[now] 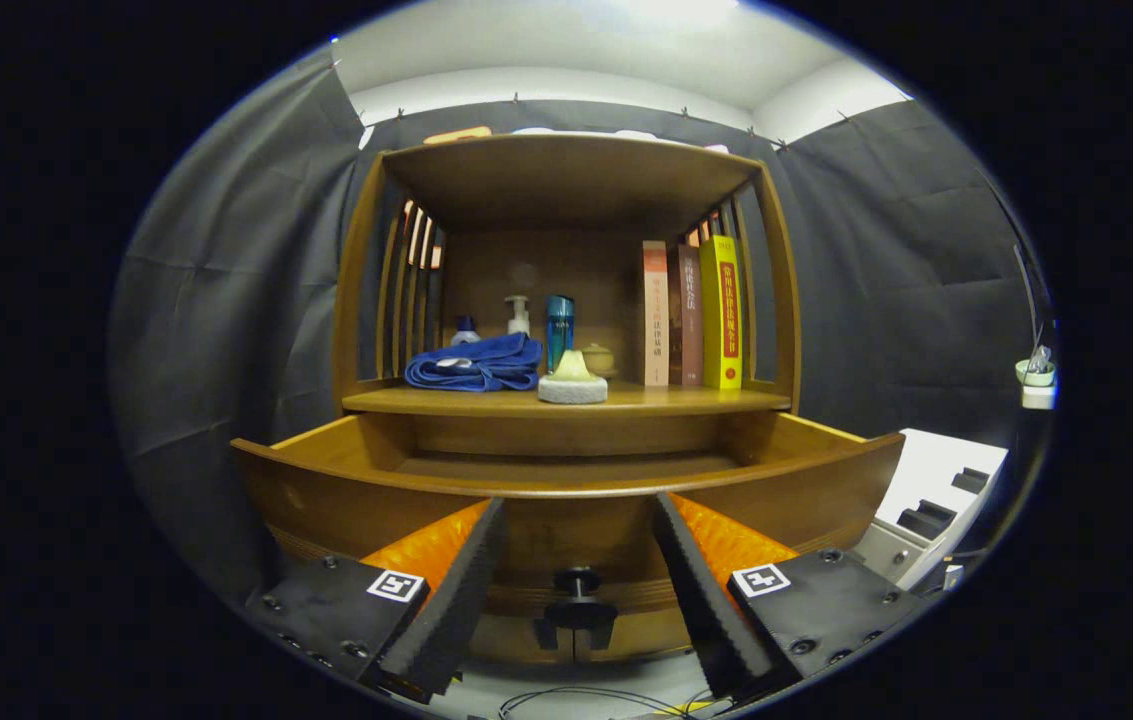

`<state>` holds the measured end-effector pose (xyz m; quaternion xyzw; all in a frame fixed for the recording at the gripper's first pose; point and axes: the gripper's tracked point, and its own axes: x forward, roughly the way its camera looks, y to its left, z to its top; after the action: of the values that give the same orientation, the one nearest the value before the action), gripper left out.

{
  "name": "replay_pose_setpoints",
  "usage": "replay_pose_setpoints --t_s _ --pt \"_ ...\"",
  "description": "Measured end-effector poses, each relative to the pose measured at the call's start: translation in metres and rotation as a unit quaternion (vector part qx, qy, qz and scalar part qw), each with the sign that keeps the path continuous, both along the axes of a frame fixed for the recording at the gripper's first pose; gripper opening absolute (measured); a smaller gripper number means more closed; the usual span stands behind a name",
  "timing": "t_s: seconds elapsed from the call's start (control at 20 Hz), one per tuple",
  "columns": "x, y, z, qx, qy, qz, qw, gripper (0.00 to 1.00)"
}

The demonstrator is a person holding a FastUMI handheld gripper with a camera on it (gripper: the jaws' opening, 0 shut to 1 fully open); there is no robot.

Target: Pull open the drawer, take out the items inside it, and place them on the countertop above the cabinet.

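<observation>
A wooden cabinet stands ahead with its drawer point(566, 490) pulled out toward me. The drawer's inside that shows is bare wood; its front part is hidden behind the drawer front. A dark knob point(576, 580) sits on the drawer front, low between my fingers. My gripper point(576, 515) is open, with nothing between its fingers, just in front of the drawer front. On the countertop point(686, 400) above the drawer lie a folded blue cloth point(476, 363) and a round white-and-yellow sponge-like item point(572, 380).
Behind the cloth stand a small blue-capped bottle point(465, 329), a pump bottle point(518, 314), a blue tumbler point(559, 330) and a small jar point(598, 358). Three books point(696, 315) stand at the right. A white box point(936, 500) sits right of the cabinet. Cables lie on the floor below.
</observation>
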<state>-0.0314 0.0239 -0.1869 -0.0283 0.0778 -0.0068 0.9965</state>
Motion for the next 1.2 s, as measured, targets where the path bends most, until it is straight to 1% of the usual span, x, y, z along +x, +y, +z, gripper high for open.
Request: replay_pose_setpoints --t_s 0.1,0.2,0.6,0.75,0.85,1.05,1.2 --pt "0.002 0.005 -0.005 0.01 0.002 0.007 1.0 0.97" --pt "0.001 0.012 -0.007 0.007 0.004 0.022 1.0 0.97" --pt "0.004 0.012 -0.008 0.008 0.007 0.022 1.0 0.97" --pt "0.018 0.012 -0.01 0.01 0.014 0.023 1.0 0.97" --pt "0.034 0.012 -0.007 0.017 0.007 0.024 1.0 0.97" --pt "0.06 0.013 -0.018 0.029 0.016 0.018 0.999 0.97" --pt "0.076 0.014 -0.023 0.026 0.022 0.017 0.999 0.97"
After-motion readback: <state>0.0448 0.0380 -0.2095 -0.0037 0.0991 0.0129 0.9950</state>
